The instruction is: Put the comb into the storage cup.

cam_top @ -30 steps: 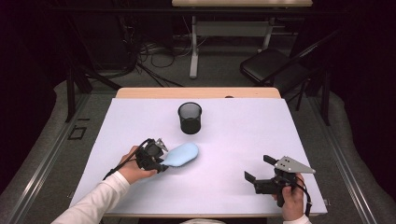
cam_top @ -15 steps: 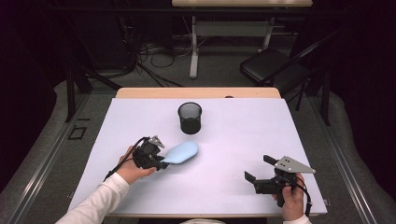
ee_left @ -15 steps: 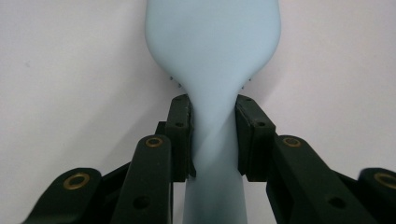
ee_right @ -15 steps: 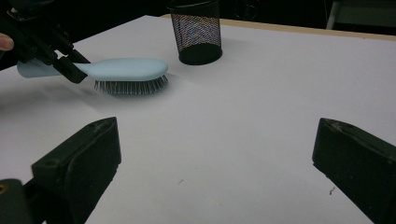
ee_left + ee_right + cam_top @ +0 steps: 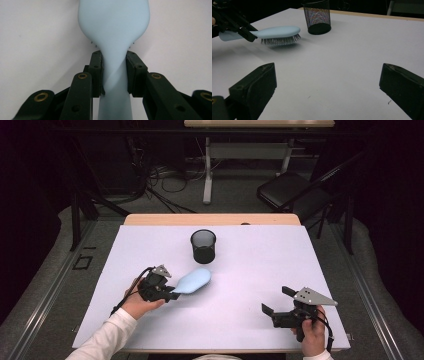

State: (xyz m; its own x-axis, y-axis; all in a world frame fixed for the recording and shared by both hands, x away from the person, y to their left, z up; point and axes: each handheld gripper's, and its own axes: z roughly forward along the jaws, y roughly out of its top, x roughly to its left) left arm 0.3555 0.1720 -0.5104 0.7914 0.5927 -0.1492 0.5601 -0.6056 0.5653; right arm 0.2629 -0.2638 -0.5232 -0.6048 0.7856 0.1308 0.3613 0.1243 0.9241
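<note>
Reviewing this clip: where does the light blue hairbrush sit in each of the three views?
High view: hairbrush left of centre, below the mesh cup, handle in the left tool.
Left gripper view: hairbrush fills top centre, neck pinched between the jaws.
Right gripper view: hairbrush upper left, bristles down, above the table.
Shared landmark: the mesh cup.

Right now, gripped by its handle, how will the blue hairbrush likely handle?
The hairbrush looks like rigid plastic, so probably stiff. The left gripper clamps its narrow handle, so the wider head may droop or twist. Smooth surface: possibly slippery.
</note>
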